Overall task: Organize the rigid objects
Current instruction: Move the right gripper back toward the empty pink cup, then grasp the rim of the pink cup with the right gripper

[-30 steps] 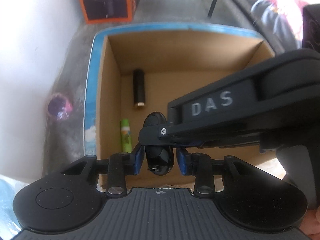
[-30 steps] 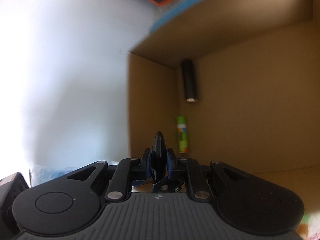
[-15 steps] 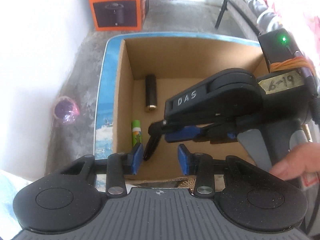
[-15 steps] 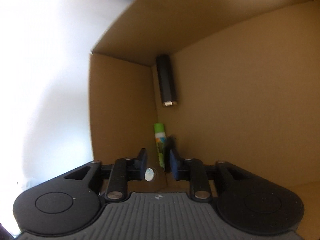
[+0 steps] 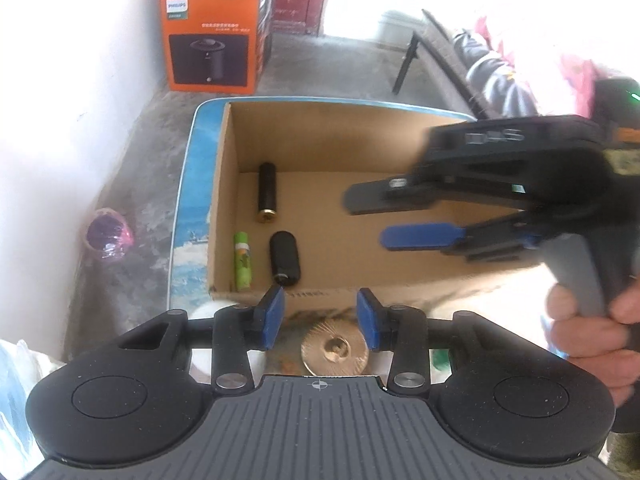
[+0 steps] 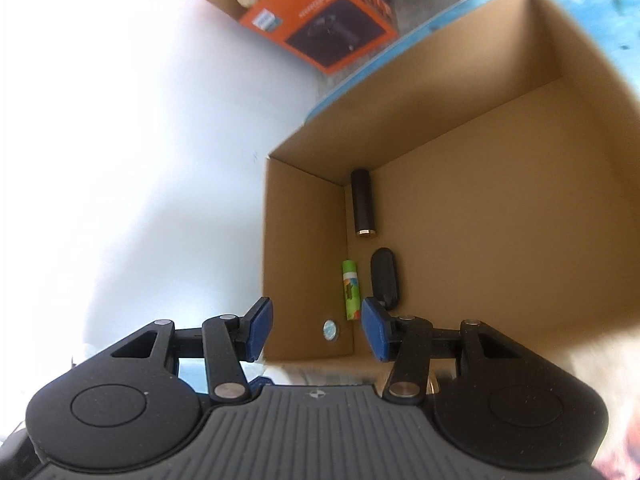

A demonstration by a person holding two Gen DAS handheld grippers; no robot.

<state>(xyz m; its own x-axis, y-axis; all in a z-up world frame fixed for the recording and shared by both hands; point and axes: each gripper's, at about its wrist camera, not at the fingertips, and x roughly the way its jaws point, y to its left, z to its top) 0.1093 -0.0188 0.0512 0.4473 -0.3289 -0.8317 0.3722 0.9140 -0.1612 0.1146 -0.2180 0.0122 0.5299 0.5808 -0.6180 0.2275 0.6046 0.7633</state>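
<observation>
An open cardboard box holds a black cylinder with a gold end, a green tube and a black oval fob, all along its left wall. My left gripper is open and empty just before the box's near wall. My right gripper is open and empty, raised above the box's right half. A gold ridged disc lies below the left gripper.
The box stands on a blue-patterned table. An orange Philips carton stands on the concrete floor behind. A purple bundle lies by the white wall. A small round silver sticker is on the box's left wall.
My right gripper opened and dropped the black fob into the box beside the green tube, then drew back up and to the right. My left gripper pulled back from the box.
</observation>
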